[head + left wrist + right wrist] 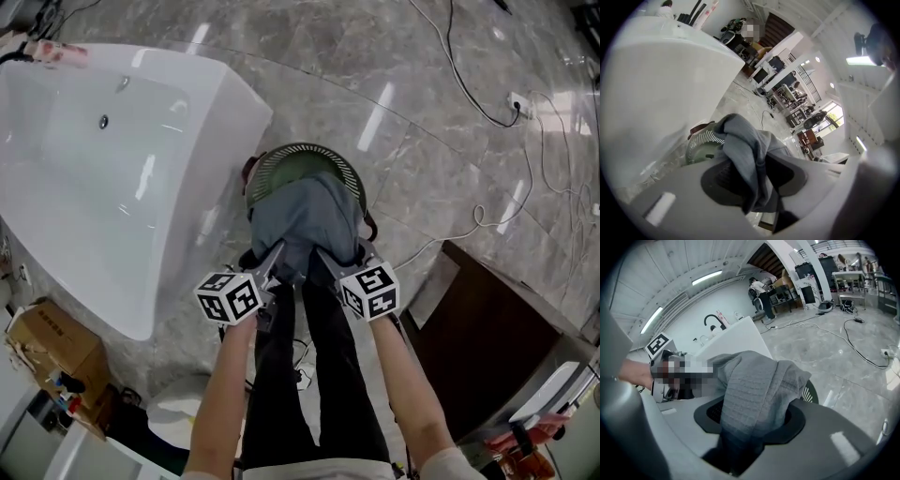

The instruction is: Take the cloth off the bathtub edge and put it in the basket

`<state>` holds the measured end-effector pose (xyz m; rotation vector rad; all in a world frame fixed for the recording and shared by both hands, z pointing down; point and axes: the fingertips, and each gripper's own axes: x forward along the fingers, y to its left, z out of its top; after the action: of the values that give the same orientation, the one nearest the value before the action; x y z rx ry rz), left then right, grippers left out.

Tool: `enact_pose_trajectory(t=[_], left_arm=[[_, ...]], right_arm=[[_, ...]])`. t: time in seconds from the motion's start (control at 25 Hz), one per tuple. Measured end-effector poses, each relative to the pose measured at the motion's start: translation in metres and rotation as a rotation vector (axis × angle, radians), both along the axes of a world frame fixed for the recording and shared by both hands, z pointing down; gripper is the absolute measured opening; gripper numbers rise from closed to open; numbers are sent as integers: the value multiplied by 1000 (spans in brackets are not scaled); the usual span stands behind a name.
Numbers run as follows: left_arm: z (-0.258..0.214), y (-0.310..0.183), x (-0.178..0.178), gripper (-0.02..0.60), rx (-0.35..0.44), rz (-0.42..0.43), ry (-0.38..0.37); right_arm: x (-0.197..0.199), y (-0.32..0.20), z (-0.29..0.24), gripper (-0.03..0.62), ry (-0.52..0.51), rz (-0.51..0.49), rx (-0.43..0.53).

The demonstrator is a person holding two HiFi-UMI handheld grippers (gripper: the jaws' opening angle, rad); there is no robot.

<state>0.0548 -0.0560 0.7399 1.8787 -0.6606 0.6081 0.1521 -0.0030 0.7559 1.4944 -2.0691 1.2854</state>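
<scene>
Marble floor, white bathtub at left. Grey cloth is pinched by left gripper and right gripper, bunched over green basket.

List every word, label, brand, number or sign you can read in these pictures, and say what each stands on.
No readable text in any view.
Left gripper: black-and-white square markers on its cube, no letters.
Right gripper: the same.
Cardboard box: any print is too small to read.
Cloth: no label shows.
</scene>
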Motion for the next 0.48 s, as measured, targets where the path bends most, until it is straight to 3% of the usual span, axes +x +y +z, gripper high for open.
enact_pose_trajectory(t=[0.28,0.48], left_arm=[[-11,-9,-46,202,33,-22,-12],[-27,-9,-52,202,98,70,-15]], right_arm=[[7,-15,20,170,36,-5,-29],[15,-19,42,169,83,1,-90]])
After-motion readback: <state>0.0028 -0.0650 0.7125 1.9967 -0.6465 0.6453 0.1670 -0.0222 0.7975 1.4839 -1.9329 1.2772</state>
